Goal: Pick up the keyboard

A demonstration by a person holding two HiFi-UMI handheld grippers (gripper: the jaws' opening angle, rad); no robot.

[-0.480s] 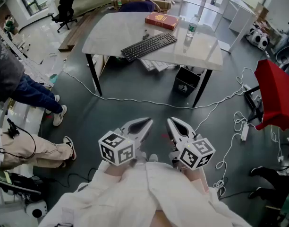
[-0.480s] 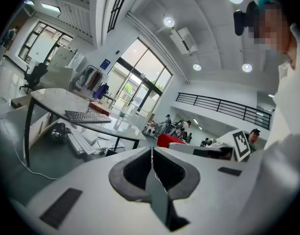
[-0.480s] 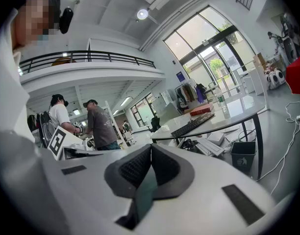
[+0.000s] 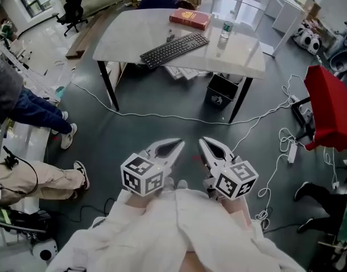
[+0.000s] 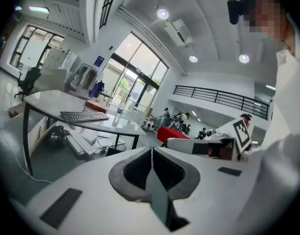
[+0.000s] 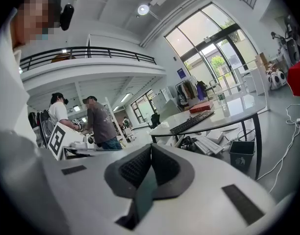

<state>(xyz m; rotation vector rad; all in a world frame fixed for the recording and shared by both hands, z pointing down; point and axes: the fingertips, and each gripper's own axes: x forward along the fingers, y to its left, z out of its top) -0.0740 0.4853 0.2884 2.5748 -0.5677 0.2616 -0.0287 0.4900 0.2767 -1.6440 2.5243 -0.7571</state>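
A black keyboard [image 4: 174, 49] lies on a pale round-cornered table [image 4: 139, 33] far ahead; it also shows in the left gripper view as the keyboard [image 5: 84, 116] and in the right gripper view as the keyboard [image 6: 191, 122]. My left gripper [image 4: 179, 144] and right gripper [image 4: 201, 141] are held side by side close to my body, well short of the table. Both are shut with nothing between the jaws; the left gripper [image 5: 151, 150] and the right gripper [image 6: 150, 148] show their pads pressed together.
A red book [image 4: 189, 18] and a water bottle [image 4: 224, 29] stand on the table by the keyboard. Under it are a black bin [image 4: 221, 92] and stacked papers. A white cable [image 4: 162, 117] crosses the floor. A red chair [image 4: 329, 106] is at right; people's legs [image 4: 40, 115] at left.
The table and keyboard have shifted slightly up and left in the head view. Both grippers stay shut in the same places before me.
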